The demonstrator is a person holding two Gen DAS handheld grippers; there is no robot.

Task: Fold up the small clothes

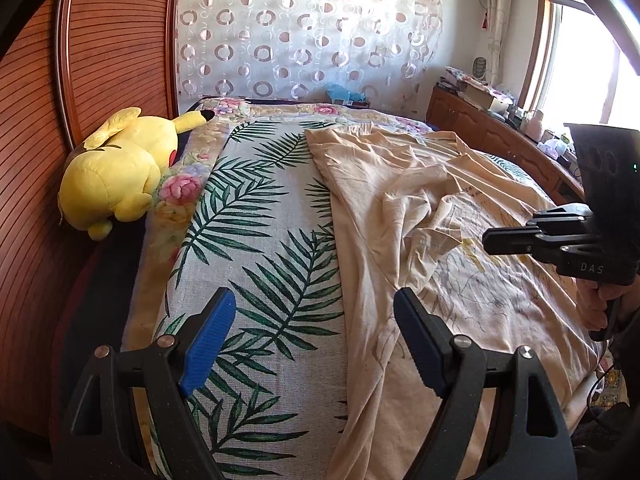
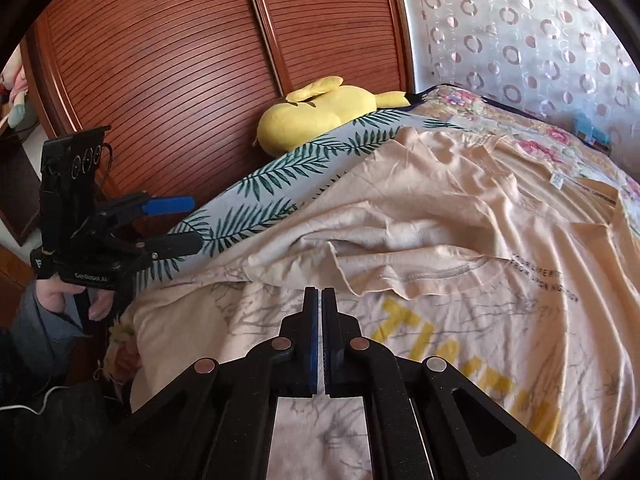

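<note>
A peach T-shirt (image 1: 400, 200) with a yellow print lies crumpled on the leaf-patterned bed cover (image 1: 260, 220), one sleeve turned over the chest (image 2: 400, 264). My left gripper (image 1: 314, 294) is open, its blue pads wide apart above the shirt's left edge with nothing between them. From the right wrist view it hangs at the bed's left side (image 2: 196, 222). My right gripper (image 2: 320, 290) is shut, its tips just over the folded sleeve's hem. I see no cloth between its pads. In the left wrist view it hovers over the printed chest (image 1: 486, 240).
A yellow plush toy (image 1: 120, 168) lies at the bed's far left beside slatted wooden doors (image 1: 100, 40). A wooden cabinet (image 1: 480, 120) crowded with small items runs under the window on the right. A patterned curtain (image 1: 300, 32) hangs behind the bed.
</note>
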